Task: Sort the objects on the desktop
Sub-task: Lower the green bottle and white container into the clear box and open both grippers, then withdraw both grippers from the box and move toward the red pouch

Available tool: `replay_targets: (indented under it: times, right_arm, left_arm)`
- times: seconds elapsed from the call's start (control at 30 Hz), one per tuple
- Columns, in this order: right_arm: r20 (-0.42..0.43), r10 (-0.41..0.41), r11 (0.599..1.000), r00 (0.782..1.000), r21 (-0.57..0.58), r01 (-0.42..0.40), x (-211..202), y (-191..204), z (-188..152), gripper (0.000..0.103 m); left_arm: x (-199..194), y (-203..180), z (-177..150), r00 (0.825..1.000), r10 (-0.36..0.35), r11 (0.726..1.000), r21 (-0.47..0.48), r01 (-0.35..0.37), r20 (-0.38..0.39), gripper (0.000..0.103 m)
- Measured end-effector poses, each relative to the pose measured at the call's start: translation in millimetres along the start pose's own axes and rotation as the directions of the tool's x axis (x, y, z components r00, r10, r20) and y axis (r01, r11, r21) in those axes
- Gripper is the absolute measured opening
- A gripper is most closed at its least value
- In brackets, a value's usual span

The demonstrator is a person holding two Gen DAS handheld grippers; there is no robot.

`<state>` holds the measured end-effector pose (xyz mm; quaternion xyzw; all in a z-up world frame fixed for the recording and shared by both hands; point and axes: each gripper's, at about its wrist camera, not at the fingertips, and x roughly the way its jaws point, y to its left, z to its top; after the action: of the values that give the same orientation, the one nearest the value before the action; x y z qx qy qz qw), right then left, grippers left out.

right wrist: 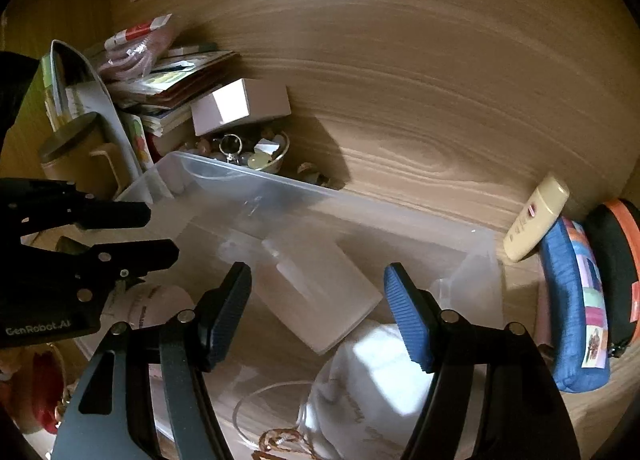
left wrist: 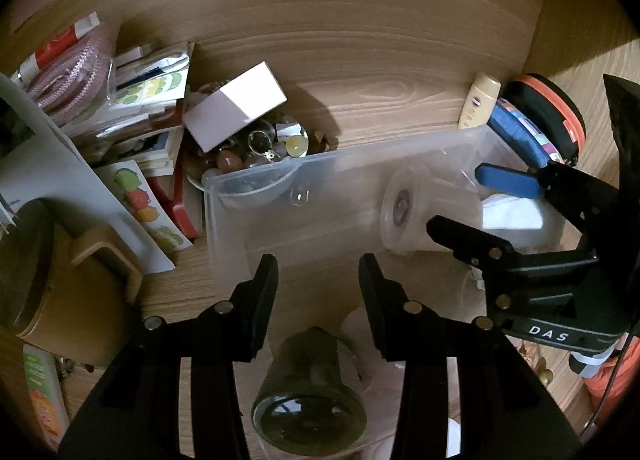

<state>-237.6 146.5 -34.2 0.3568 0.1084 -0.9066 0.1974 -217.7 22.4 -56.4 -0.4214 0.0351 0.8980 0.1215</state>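
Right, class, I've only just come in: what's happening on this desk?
A person is tidying a cluttered wooden desk with two handheld grippers. Both the left gripper and the right gripper are open and empty, poised over a clear plastic bin. The bin already holds a white pouch and a frosted case. A cream tube lies outside it.

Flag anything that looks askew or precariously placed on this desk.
The white box sits tilted on top of the trinket bowl, propped on its contents rather than lying flat. Both grippers, left and right, are open above the clear bin.
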Motion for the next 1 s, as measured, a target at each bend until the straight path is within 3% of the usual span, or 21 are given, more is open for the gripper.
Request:
replay_targets:
  times: [0.13, 0.4, 0.53, 0.63, 0.83, 1.0]
  right_arm:
    - [0.009, -0.009, 1.0, 1.0, 0.006, 0.009, -2.6, -0.8, -0.2, 0.067]
    - [0.059, -0.037, 0.999, 0.998, 0.009, 0.037, -17.9, 0.9, 3.9, 0.081]
    - [0.092, -0.082, 0.997, 0.992, -0.004, 0.083, -30.1, 0.3, 7.2, 0.081]
    - [0.121, -0.094, 0.995, 0.988, -0.008, 0.095, -43.0, 1.0, 10.8, 0.084]
    - [0.183, -0.129, 0.99, 0.975, -0.024, 0.136, -71.1, 6.9, 11.5, 0.092]
    - [0.206, -0.145, 0.988, 0.968, -0.029, 0.155, -89.7, 12.6, 5.3, 0.094]
  left_arm:
    - [-1.2, -0.4, -0.6, 1.0, -0.001, 1.0, 0.005, 0.001, 0.01, 0.044]
    - [-17.4, 1.6, -3.1, 0.998, -0.018, 1.0, -0.006, 0.018, 0.059, 0.06]
    - [-29.4, -1.9, -3.0, 0.996, -0.002, 1.0, 0.006, 0.001, 0.085, 0.063]
    - [-40.3, -4.5, -2.5, 0.994, 0.018, 1.0, 0.01, -0.019, 0.111, 0.073]
    - [-65.7, -8.3, -6.8, 0.986, 0.049, 0.999, 0.013, -0.051, 0.159, 0.083]
    - [-87.5, -7.5, -12.8, 0.979, 0.058, 0.998, -0.002, -0.059, 0.195, 0.087]
